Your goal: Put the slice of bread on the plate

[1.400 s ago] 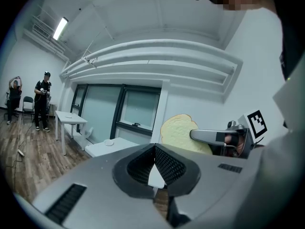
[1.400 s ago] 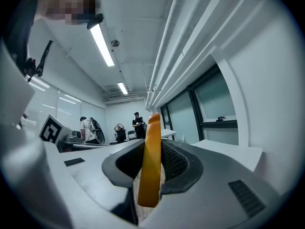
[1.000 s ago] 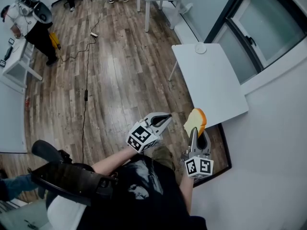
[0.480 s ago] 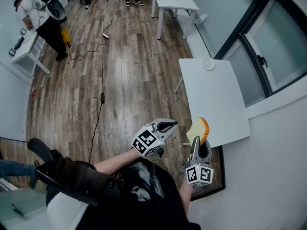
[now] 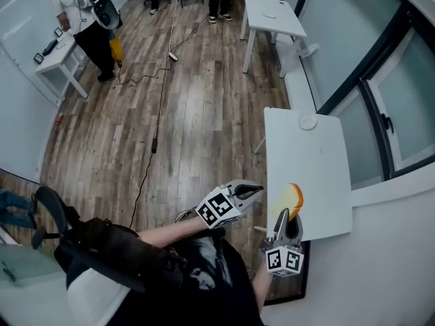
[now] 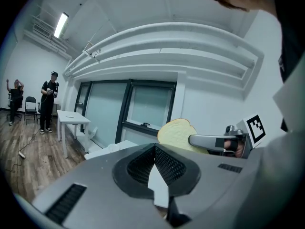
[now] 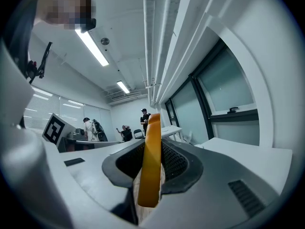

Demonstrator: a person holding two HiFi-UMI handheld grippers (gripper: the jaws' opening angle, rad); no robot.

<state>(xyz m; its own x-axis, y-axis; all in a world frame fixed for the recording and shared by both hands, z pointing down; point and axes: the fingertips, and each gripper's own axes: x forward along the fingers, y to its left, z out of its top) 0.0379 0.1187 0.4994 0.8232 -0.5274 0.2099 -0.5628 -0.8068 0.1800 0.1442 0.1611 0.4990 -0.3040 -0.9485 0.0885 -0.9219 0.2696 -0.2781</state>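
A slice of bread point(image 5: 289, 199) with an orange crust stands on edge in my right gripper point(image 5: 284, 217), which is shut on it over the near end of a white table point(image 5: 306, 172). In the right gripper view the bread point(image 7: 151, 166) is seen edge-on between the pads. A small white plate point(image 5: 307, 122) sits at the table's far end. To the left of the bread, my left gripper point(image 5: 254, 190) is shut with nothing in it, just off the table's left edge. The left gripper view shows the bread point(image 6: 174, 130) and the right gripper's fingers point(image 6: 209, 140) ahead.
A window wall point(image 5: 380, 114) runs along the table's right side. A second white table point(image 5: 272, 15) stands farther back. A cable point(image 5: 160, 100) lies on the wooden floor. People stand at the far left point(image 5: 88, 12) beside a desk point(image 5: 58, 60).
Both grippers have moved forward toward the white table, the right one carrying the bread. The bread now hangs over the table's near end and the plate looks closer.
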